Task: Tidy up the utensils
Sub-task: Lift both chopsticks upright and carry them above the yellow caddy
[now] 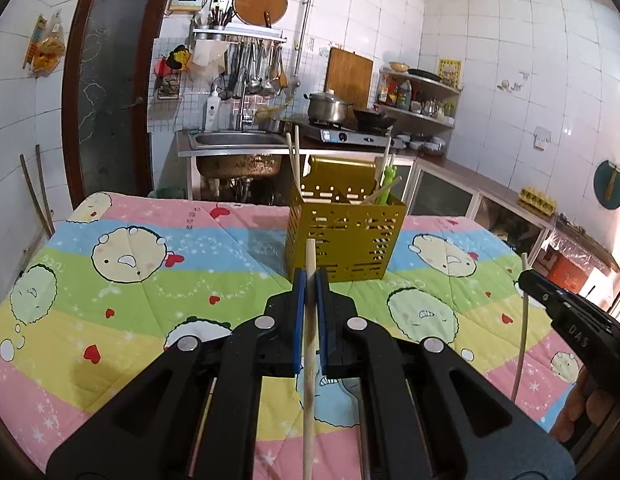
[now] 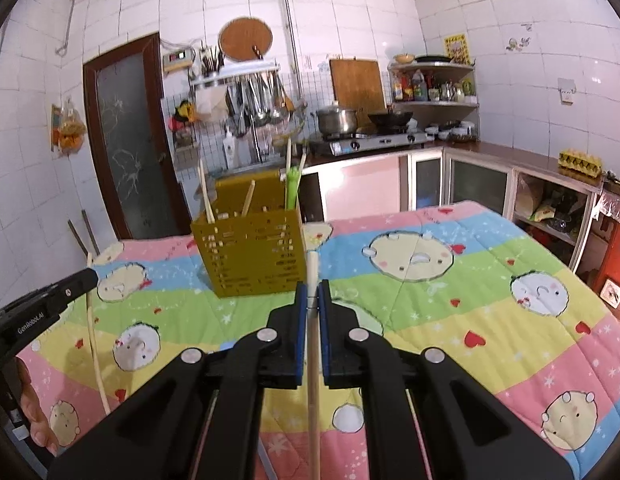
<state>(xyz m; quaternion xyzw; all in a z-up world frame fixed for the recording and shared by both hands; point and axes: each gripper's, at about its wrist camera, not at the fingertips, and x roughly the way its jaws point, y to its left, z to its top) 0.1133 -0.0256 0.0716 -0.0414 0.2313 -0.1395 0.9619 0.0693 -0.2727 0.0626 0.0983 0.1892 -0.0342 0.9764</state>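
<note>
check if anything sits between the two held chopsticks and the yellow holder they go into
Nothing visible does. The left gripper is shut on one chopstick, the right gripper on another chopstick, and only bare quilt lies before the yellow holder. Its open top already holds several chopsticks and a green utensil.

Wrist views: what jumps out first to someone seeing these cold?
Each gripper is shut on a pale chopstick: the left gripper holds one chopstick, the right gripper holds another, both sticks upright. Just ahead stands the yellow perforated utensil holder on the cartoon-print quilt, already holding several chopsticks and a green utensil. Behind is a cluttered tiled kitchen.
</note>
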